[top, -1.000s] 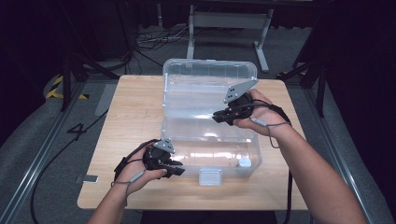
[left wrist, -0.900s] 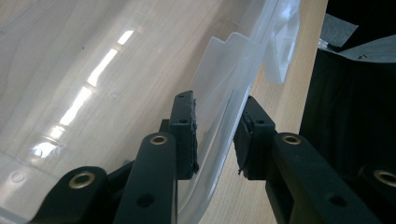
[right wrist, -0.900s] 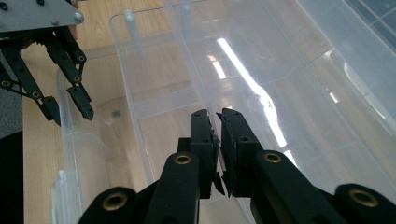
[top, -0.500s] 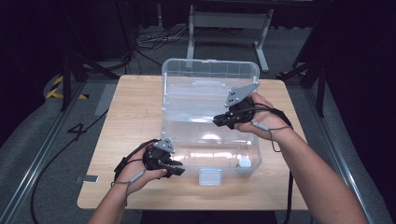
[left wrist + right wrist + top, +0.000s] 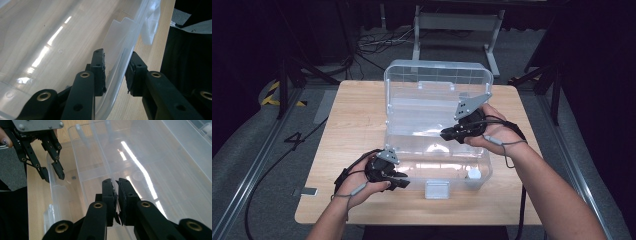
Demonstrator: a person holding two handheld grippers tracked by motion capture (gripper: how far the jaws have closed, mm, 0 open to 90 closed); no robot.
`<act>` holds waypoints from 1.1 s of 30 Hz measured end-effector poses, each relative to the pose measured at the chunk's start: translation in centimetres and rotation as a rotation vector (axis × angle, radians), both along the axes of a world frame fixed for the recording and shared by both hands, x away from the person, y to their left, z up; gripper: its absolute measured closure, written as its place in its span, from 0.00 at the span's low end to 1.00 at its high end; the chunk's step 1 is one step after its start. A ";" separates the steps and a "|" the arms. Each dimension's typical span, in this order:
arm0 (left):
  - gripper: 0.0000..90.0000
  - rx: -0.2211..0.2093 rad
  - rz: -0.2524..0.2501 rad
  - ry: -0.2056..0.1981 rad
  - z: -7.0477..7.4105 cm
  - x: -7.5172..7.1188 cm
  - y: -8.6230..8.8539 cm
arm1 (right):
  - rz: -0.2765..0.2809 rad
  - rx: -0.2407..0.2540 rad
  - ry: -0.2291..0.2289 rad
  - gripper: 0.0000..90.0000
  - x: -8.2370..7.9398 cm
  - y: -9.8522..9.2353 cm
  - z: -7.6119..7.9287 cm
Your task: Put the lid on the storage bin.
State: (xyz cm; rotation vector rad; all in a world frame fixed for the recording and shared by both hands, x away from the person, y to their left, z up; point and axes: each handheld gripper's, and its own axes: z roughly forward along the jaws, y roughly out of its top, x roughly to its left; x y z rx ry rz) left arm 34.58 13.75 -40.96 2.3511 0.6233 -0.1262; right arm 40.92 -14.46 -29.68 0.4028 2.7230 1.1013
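Left gripper (image 5: pixel 398 181): jaws straddle the front wall of the clear box (image 5: pixel 412 165) near its left corner, one jaw inside, one outside. In the left gripper view a gap shows between pads and wall, so the grip is released. The box stands on the table (image 5: pixel 347 125), its lid (image 5: pixel 437 80) upright beyond both grippers. Right gripper (image 5: pixel 447 134): jaws clenched almost together over the box's interior, nothing visibly between them.

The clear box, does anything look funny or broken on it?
Nothing looks broken or spilled. The clear box sits straight on the table with its lid standing open, and one small white thing lies in its front right corner.
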 end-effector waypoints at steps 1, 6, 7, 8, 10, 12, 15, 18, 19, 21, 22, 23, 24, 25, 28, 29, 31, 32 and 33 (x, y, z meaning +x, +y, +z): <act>0.80 -0.002 0.000 0.000 0.0 0.0 0.0 | 0.001 0.000 0.000 0.93 -0.1 0.0 0.0; 0.79 -0.012 0.000 0.003 -0.1 0.0 0.1 | 0.000 0.006 0.004 0.93 -0.3 -0.1 -0.1; 0.79 -0.014 0.000 0.004 -0.1 0.0 0.1 | -0.001 0.006 0.007 0.93 -0.3 -0.1 -0.1; 0.79 -0.014 0.001 0.004 -0.1 0.0 0.1 | -0.002 0.007 0.005 0.93 -0.4 -0.1 -0.2; 0.79 -0.012 0.000 0.005 0.0 0.0 0.1 | 0.000 0.008 0.004 0.93 -0.5 -0.1 -0.2; 0.79 -0.008 0.001 0.004 0.0 0.0 0.1 | 0.001 0.011 0.007 0.93 -0.5 -0.2 -0.3; 0.79 -0.010 0.002 0.005 0.0 0.1 0.1 | 0.002 0.012 0.008 0.93 -0.6 -0.2 -0.3; 0.79 -0.015 0.002 0.006 0.0 0.0 0.1 | 0.004 0.012 0.008 0.93 -0.7 -0.2 -0.4; 0.79 -0.013 0.000 0.006 0.0 0.1 0.1 | 0.004 0.013 0.010 0.93 -0.8 -0.3 -0.4; 0.79 -0.015 0.002 0.007 0.0 0.0 0.1 | 0.004 0.016 0.010 0.93 -0.8 -0.3 -0.4; 0.79 -0.015 0.003 0.008 0.0 0.0 0.1 | 0.003 0.017 0.013 0.93 -0.9 -0.3 -0.5; 0.79 -0.013 0.005 0.007 0.0 0.0 0.1 | 0.003 0.017 0.015 0.93 -0.9 -0.3 -0.5; 0.79 -0.012 0.005 0.007 0.0 0.0 0.1 | 0.005 0.018 0.015 0.93 -1.0 -0.4 -0.5; 0.79 -0.014 0.005 0.007 0.0 0.0 0.1 | 0.004 0.019 0.016 0.93 -1.0 -0.4 -0.5; 0.79 -0.015 0.004 0.008 0.0 0.0 0.1 | 0.006 0.016 0.013 0.93 -1.1 -0.4 -0.6; 0.79 -0.015 0.002 0.007 0.0 0.0 0.1 | 0.007 0.017 0.009 0.93 -1.2 -0.4 -0.6; 0.79 -0.017 0.003 0.008 0.0 0.0 0.1 | 0.007 0.017 0.008 0.93 -1.2 -0.4 -0.6; 0.79 -0.017 0.003 0.009 0.0 0.1 0.1 | 0.009 0.018 0.010 0.93 -1.2 -0.4 -0.6; 0.79 -0.018 0.002 0.009 0.0 0.1 0.1 | 0.010 0.020 0.014 0.93 -1.2 -0.4 -0.7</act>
